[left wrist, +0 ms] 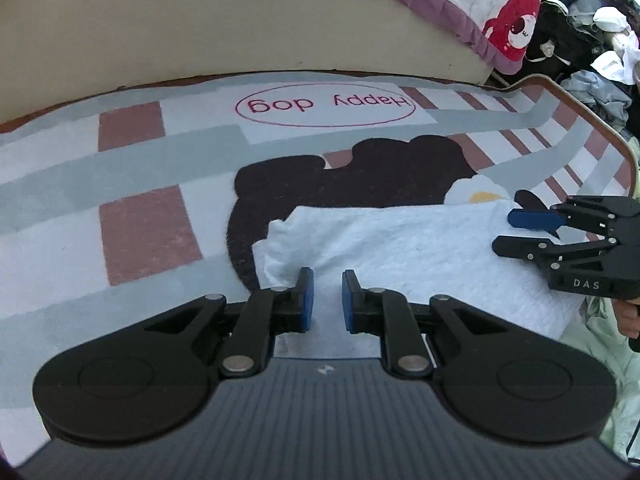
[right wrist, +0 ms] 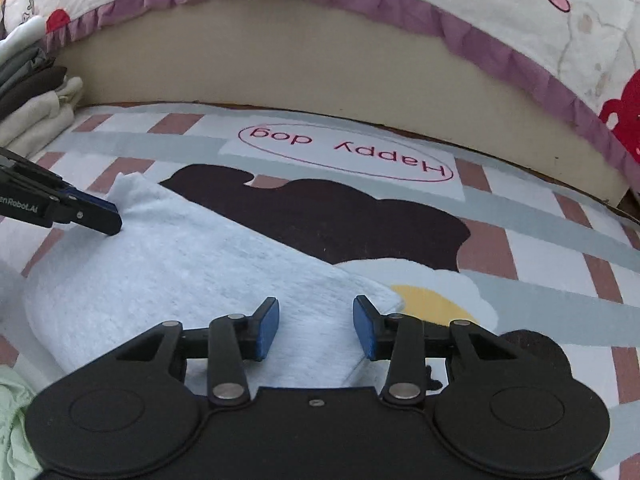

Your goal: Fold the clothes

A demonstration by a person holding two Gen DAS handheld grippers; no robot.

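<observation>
A pale blue-white garment [left wrist: 400, 248] lies folded flat on a patterned rug [left wrist: 140, 220]. My left gripper [left wrist: 326, 300] hovers over its left end. The pads stand a narrow gap apart and nothing is pinched between them. In the right wrist view that gripper [right wrist: 114, 220] touches the garment [right wrist: 180, 264] at its far left edge. My right gripper [right wrist: 316, 328] is open over the garment's right corner, with fabric below the gap and neither pad pressing on it. In the left wrist view it [left wrist: 506, 232] reaches in from the right, fingers apart.
A beige bed base [left wrist: 200, 32] under a purple-frilled cover [right wrist: 360, 4] bounds the rug [right wrist: 540, 248] at the back. Folded clothes are stacked at back left [right wrist: 36, 100]. A loose clothes pile [left wrist: 600, 40] lies at back right. A pale green garment [left wrist: 592, 340] lies beside a hand [left wrist: 628, 316].
</observation>
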